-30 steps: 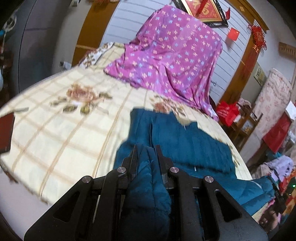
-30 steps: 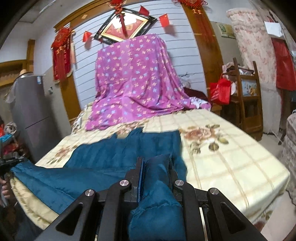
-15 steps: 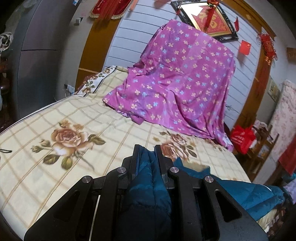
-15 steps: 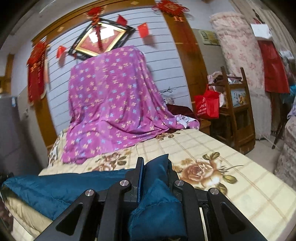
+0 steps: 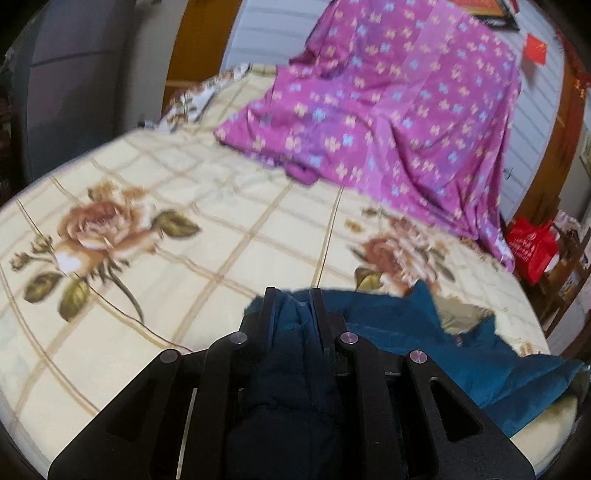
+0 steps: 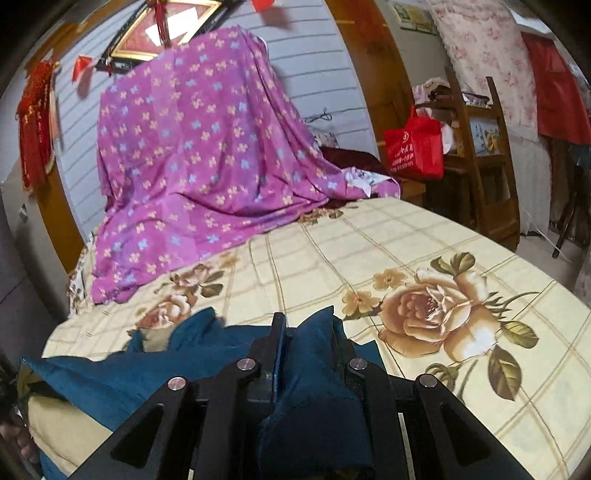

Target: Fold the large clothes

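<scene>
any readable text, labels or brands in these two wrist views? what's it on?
Nothing can be quoted with confidence.
Red bag: white round logo and lines of print, too small and blurred to read.
Framed red picture on the wall: pale marks in the middle, washed out by glare, unreadable.
Teal jacket: small dark mark near its edge, too blurred to read.
Purple cloth and bedsheet: patterns only, no text.

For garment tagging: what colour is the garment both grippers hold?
Teal blue garment, plain; clearest in the right wrist view.
</scene>
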A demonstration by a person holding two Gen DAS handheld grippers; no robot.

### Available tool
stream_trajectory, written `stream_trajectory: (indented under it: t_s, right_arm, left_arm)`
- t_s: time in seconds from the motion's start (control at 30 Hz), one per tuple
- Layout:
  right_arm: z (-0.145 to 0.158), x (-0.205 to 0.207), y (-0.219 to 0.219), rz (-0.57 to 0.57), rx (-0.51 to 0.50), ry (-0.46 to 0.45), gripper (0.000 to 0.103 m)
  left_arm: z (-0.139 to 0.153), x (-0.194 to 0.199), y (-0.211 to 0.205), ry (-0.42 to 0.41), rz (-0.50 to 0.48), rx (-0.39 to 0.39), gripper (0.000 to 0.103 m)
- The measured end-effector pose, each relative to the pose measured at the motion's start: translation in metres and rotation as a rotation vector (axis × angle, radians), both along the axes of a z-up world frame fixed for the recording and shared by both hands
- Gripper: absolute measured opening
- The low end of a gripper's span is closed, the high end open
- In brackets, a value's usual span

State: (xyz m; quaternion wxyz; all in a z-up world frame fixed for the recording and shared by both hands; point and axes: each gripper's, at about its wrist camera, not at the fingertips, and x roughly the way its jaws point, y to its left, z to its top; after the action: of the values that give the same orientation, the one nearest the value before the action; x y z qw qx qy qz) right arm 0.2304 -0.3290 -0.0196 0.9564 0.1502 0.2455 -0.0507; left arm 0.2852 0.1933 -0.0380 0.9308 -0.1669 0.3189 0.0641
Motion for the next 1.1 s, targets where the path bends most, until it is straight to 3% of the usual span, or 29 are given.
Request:
stream_trajectory:
  t_s: [0.07,0.13,0.23,0.4,0.5,0.57,0.67,0.8,0.87,0.93,1.0,1.1]
  right_arm:
    - [-0.013,0.009,-0.001,-0.001,0.002,0.044,0.015]
    - [-0.023,0.017,-0.001,-0.001,0.008,0.076,0.016]
    - [-0.035,0.025,-0.004,0.004,0.039,0.132,0.022]
    - [-0.035,0.022,-0.011,0.004,0.111,0.138,0.031]
    - [-0.024,0.012,-0.016,0.031,0.217,0.09,0.052]
    - [-0.016,0.003,-0.023,0.034,0.306,0.055,0.08]
    - [-0.001,-0.019,-0.03,-0.007,0.345,0.013,0.08]
    - [0.023,-0.049,-0.023,-0.015,0.254,-0.031,0.08]
    - [0.036,-0.062,-0.007,0.026,0.154,-0.032,0.08]
    - [0.042,-0.074,0.02,0.12,0.049,-0.014,0.08]
    - [0.043,-0.086,0.053,0.263,-0.045,0.005,0.08]
    - [0.031,-0.086,0.085,0.344,-0.135,0.084,0.08]
  left_arm:
    - [-0.01,0.012,-0.003,0.043,-0.013,0.013,0.022]
    - [-0.018,0.018,-0.001,0.08,-0.003,0.004,0.046]
    - [-0.024,0.019,0.01,0.106,0.004,-0.049,0.068]
    - [-0.014,0.014,0.034,0.095,-0.022,-0.181,0.073]
    - [0.004,0.003,0.049,0.035,-0.01,-0.237,0.076]
    - [0.015,-0.007,0.056,-0.006,0.012,-0.257,0.078]
    - [0.026,-0.018,0.058,-0.031,0.014,-0.242,0.078]
    - [0.034,-0.038,0.045,-0.056,-0.026,-0.165,0.078]
    - [0.039,-0.057,0.034,-0.073,-0.041,-0.104,0.078]
    - [0.044,-0.083,0.024,-0.094,0.005,-0.041,0.078]
    - [0.045,-0.1,0.019,-0.11,0.0,-0.062,0.077]
    - [0.046,-0.118,0.006,-0.12,-0.031,-0.088,0.077]
